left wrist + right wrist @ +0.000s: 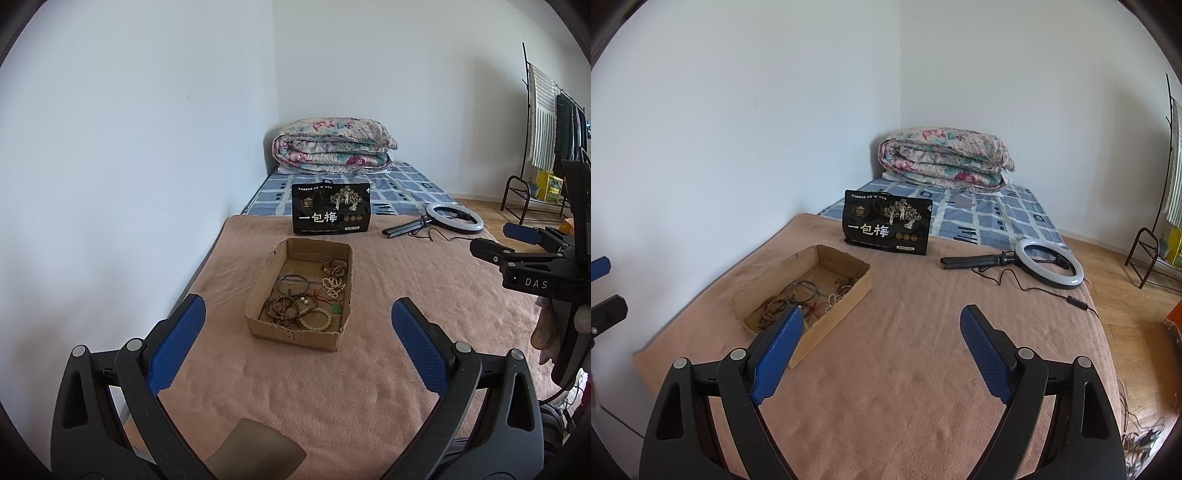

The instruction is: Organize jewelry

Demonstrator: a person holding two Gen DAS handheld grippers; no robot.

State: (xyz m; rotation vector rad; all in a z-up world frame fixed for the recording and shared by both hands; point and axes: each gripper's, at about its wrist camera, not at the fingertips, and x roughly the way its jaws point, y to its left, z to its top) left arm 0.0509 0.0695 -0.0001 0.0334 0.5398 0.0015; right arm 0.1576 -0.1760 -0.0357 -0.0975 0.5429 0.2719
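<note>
An open cardboard box (258,321) lies on the pink blanket (332,387). It holds brown bead bracelets (284,310), a cream bead bracelet (317,320), a pearl strand (332,286), a dark bangle (293,282) and a watch (335,266). My left gripper (297,317) is open and empty, above the blanket in front of the box. My right gripper (881,325) is open and empty, to the right of the box (834,314); it also shows at the right edge of the left wrist view (517,240).
A black snack bag (330,213) stands behind the box. A ring light on a folded tripod (452,218) with a cable lies at the right. A folded floral quilt (332,146) sits at the bed's head. A wall is on the left. A clothes rack (554,122) stands far right.
</note>
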